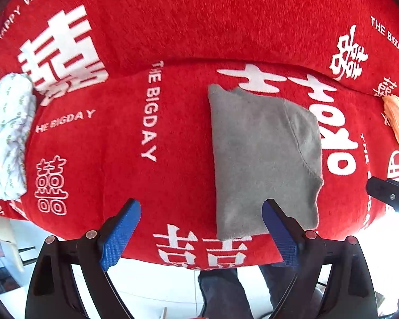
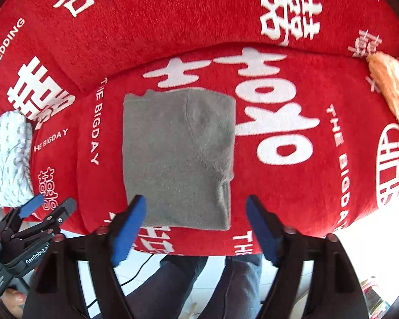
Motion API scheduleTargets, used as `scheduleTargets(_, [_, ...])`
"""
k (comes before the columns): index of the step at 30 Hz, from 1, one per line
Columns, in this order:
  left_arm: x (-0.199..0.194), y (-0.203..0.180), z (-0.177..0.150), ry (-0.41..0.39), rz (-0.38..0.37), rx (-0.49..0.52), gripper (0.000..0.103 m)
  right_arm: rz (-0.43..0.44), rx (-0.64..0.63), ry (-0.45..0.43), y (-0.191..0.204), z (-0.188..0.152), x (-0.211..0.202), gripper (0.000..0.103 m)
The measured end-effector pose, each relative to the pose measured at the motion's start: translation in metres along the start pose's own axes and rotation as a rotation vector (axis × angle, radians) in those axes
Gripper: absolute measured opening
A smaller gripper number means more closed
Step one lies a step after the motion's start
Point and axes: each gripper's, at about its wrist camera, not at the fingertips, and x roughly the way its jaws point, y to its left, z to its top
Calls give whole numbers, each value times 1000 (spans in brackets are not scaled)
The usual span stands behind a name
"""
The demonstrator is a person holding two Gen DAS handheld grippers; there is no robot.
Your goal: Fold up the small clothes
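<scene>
Grey garment folded flat on red blanket; left gripper, right gripper fingers spread, empty.

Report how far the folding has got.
Done: the grey garment lies folded into a neat rectangle on the red blanket. In hand: nothing; left gripper and right gripper are open, empty. Left: the white patterned cloth and the orange cloth, both bunched.

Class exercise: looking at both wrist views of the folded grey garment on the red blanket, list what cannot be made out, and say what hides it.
- Grey garment: its type and inner layers, hidden by its own folds, both views.
- Peach cloth: cut off by the right edge, both views.
- White patterned cloth: partly cut off at the left edge.
- Right tongs: only a tip shows in the left wrist view.
</scene>
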Motion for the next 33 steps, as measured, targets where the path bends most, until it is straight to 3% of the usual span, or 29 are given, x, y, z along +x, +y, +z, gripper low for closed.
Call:
scheduleTargets(3, [-3,-2,-1,7,-5,-7,93,-45,-47,-20,6,1,-7,92])
scheduleTargets(9, [-6,-11,-5,26,22,5,93,-113,-54,-58,7,-1,-16,94])
scheduleTargets(11, [-8,-14,-5,25,28,10,93,-139,-59,-71,7,-1,-18,103])
scheduleTargets(33, [-18,-18,1,17,42,-6,93,-132,-50,-88,5,2,-25,103])
